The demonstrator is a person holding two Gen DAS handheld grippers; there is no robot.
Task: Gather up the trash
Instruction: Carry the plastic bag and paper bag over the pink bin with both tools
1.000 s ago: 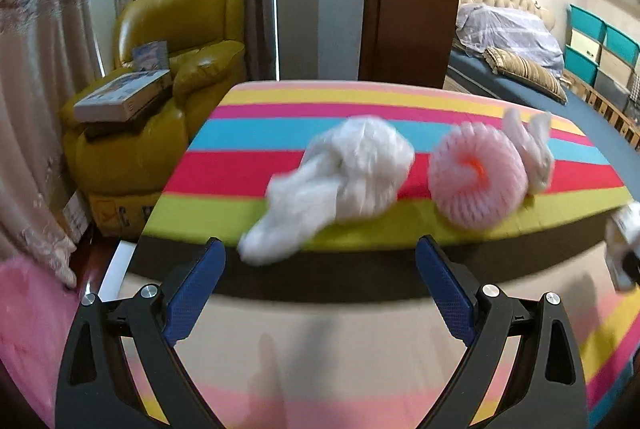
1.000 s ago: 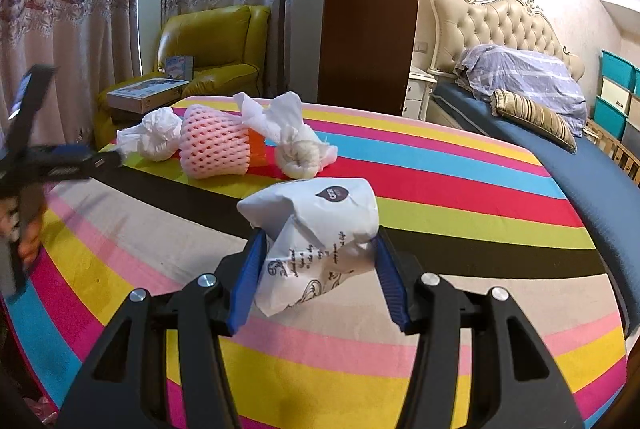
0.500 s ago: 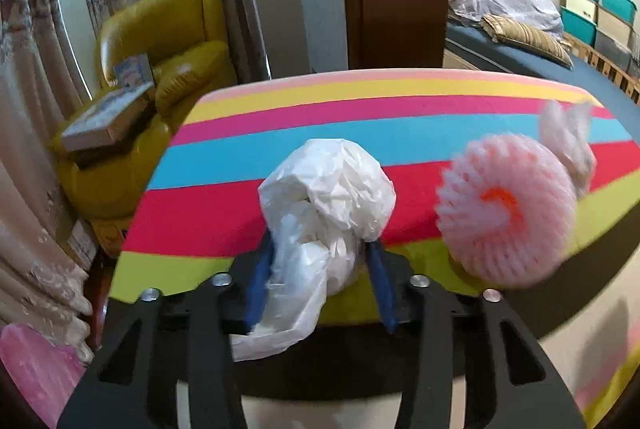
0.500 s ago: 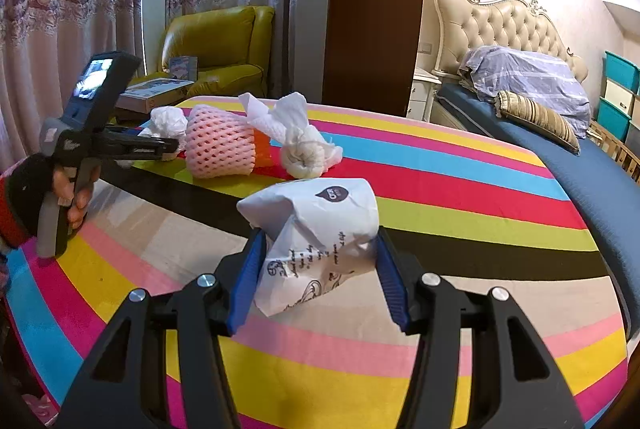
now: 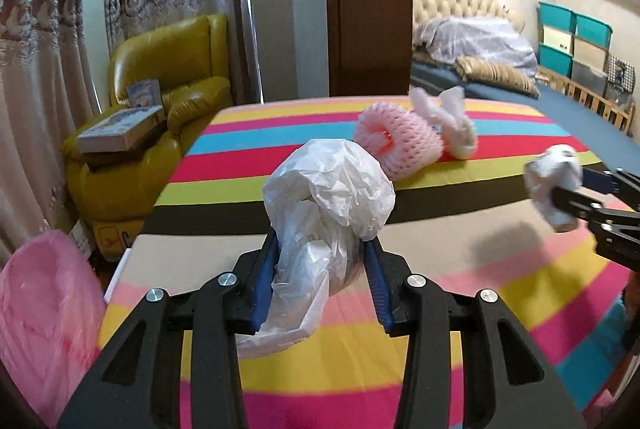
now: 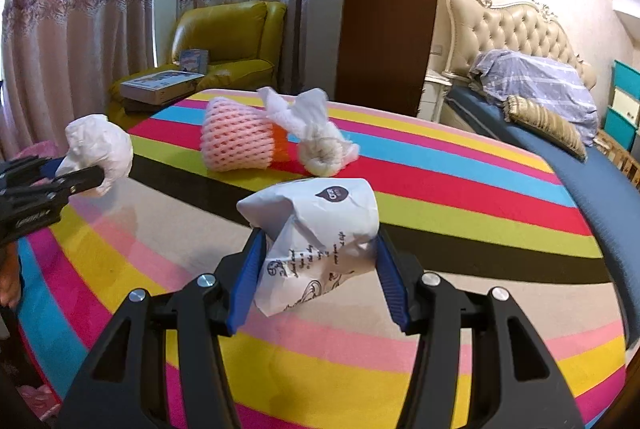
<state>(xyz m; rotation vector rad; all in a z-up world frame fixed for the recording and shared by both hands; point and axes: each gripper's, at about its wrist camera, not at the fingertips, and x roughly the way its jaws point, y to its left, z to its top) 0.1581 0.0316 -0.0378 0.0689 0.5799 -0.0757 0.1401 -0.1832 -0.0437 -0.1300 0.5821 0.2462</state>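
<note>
My left gripper (image 5: 320,281) is shut on a crumpled white plastic bag (image 5: 328,201) and holds it above the striped table (image 5: 460,309). It also shows at the left of the right wrist view (image 6: 96,149). My right gripper (image 6: 316,281) is shut on a crumpled white printed paper wrapper (image 6: 320,225), lifted off the table; the wrapper shows at the right of the left wrist view (image 5: 554,185). A pink foam fruit net (image 6: 236,141) and a knotted white tissue wad (image 6: 316,137) lie together at the table's far side.
A pink bag-lined bin (image 5: 44,317) stands low at the left, beside the table edge. A yellow armchair (image 5: 160,97) with boxes on it is behind the table. A bed (image 6: 540,89) runs along the right.
My left gripper closed on the white plastic bag and has lifted it back off the far side of the table. My right gripper has kept hold of the paper wrapper.
</note>
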